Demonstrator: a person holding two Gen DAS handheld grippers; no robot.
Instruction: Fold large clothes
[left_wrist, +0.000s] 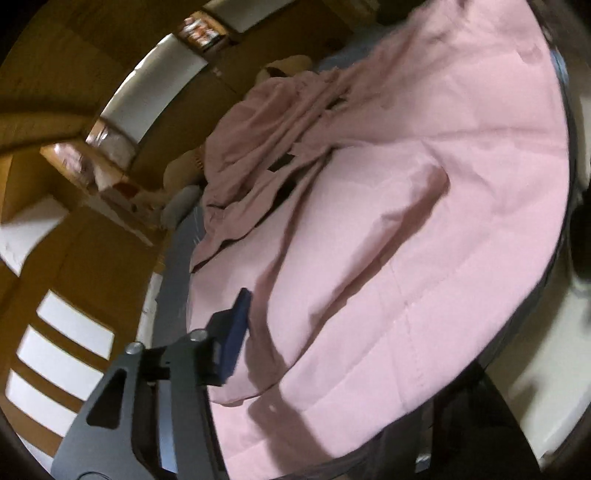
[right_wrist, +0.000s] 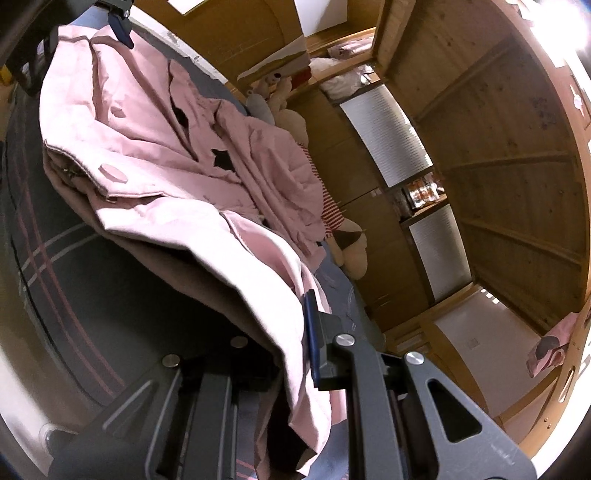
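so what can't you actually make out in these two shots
- Left wrist view: the left gripper shows one blue finger; the pink coat covers the other, so its grip is unclear.
- Right wrist view: the coat drapes over the right gripper, hiding one finger.
- Left wrist view: the shelves are motion-blurred; contents unreadable.
- Both views: the coat hides most of the bed.

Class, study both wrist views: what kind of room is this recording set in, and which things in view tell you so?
Most likely a bedroom. A pink padded coat lies on a bed with a dark grey, pink-striped cover, cream plush toys sit along its far edge, and wooden panelled cupboards line the wall.
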